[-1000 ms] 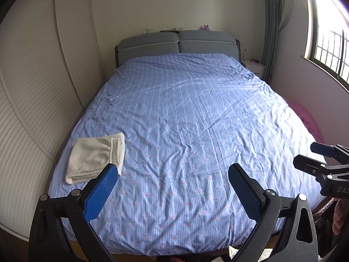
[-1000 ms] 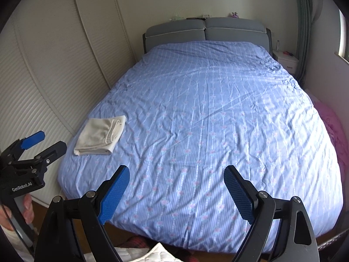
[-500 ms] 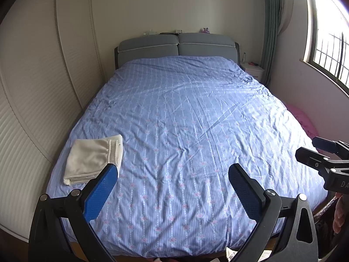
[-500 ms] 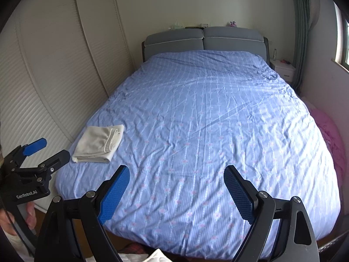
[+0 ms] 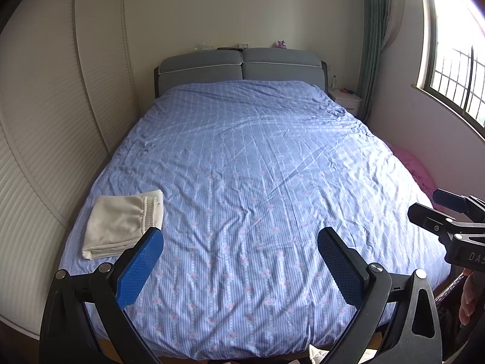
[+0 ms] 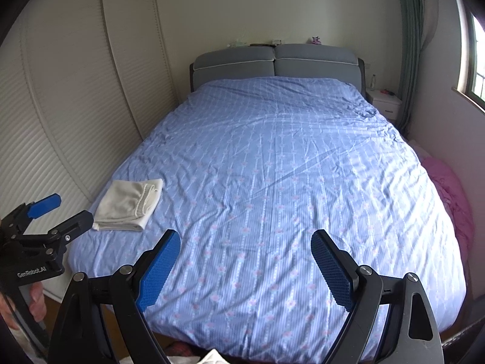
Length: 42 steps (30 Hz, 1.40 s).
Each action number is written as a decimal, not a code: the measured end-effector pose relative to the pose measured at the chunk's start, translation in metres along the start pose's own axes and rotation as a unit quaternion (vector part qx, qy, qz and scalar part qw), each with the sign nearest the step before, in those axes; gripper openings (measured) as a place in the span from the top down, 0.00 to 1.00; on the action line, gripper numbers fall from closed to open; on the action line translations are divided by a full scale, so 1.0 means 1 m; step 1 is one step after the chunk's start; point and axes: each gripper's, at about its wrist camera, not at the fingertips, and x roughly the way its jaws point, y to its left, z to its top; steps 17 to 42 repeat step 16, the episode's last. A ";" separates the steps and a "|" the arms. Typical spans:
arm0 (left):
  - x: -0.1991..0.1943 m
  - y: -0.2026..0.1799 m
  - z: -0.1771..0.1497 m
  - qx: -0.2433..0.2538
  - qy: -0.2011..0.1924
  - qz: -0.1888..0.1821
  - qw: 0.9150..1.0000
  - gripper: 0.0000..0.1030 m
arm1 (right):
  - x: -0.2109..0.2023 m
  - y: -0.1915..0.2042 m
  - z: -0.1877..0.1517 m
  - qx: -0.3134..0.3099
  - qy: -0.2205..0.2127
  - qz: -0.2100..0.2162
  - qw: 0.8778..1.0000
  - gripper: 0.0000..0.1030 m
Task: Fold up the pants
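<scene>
Pants [image 5: 122, 223] folded small, lying on bed [image 5: 257, 182] just past left gripper [image 5: 239, 261], far left of right gripper [image 6: 245, 261]. Both wide open, holding nothing. Folding looks done; next, maybe fetch another pair.

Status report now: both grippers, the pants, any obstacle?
Left gripper open, empty. Right gripper open, empty. Cream pants lie folded at the bed's near-left corner, untouched. No obstacle seen.

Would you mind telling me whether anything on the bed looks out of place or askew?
Nothing stands out. The folded cream pants lie in a neat stack near the bed's front left corner, and both the left gripper and right gripper are open, holding nothing.
</scene>
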 end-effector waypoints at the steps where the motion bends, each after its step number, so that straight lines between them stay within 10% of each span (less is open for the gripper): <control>1: -0.001 -0.002 0.000 0.002 -0.002 0.000 1.000 0.00 | -0.001 -0.001 0.000 0.002 -0.002 -0.003 1.000 0.14; 42: -0.010 -0.009 0.006 0.011 -0.028 0.010 1.000 0.00 | -0.009 -0.008 -0.002 0.012 -0.018 -0.020 1.000 0.14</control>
